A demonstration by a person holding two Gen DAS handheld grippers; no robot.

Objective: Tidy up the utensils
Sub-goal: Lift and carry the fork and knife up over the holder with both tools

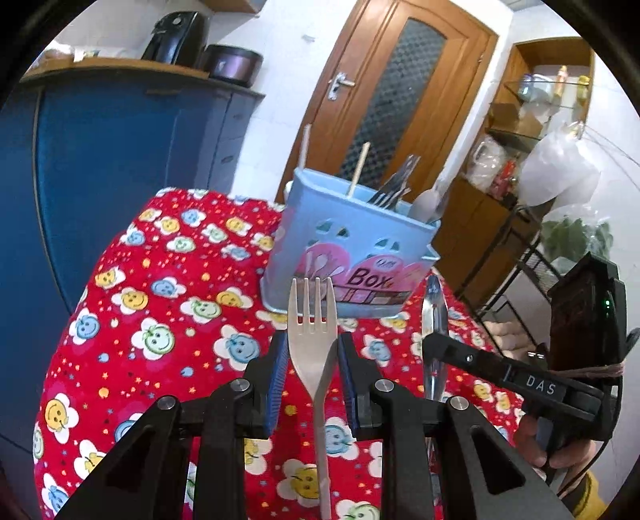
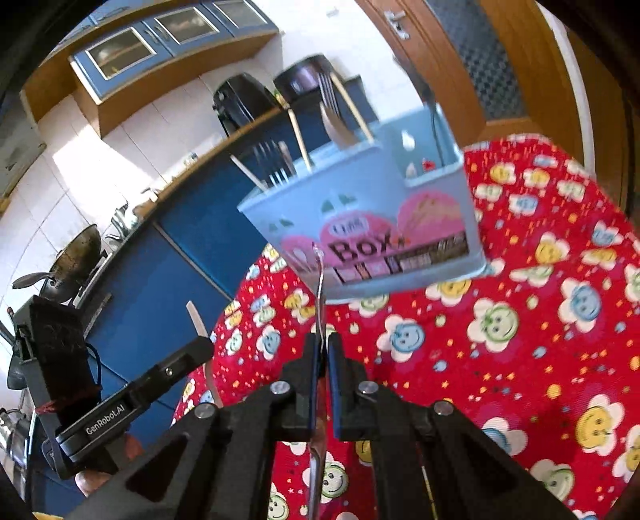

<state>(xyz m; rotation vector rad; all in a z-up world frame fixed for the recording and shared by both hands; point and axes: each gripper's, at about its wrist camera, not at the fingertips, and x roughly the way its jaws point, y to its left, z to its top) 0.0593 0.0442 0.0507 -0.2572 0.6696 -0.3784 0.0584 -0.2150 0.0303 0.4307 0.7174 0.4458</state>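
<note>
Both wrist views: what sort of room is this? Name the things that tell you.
Most likely a home kitchen. A wok sits on a counter beside blue cabinets, an air fryer stands on top, and a blue cutlery box stands on the flowered tablecloth.

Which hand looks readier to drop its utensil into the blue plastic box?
Probably left. The left gripper holds its white plastic fork upright, facing the blue plastic box. The right gripper pinches a clear plastic utensil edge-on.

A home kitchen: blue cabinets under a wooden counter, a wok on the stove, a wooden door, a tablecloth.
</note>
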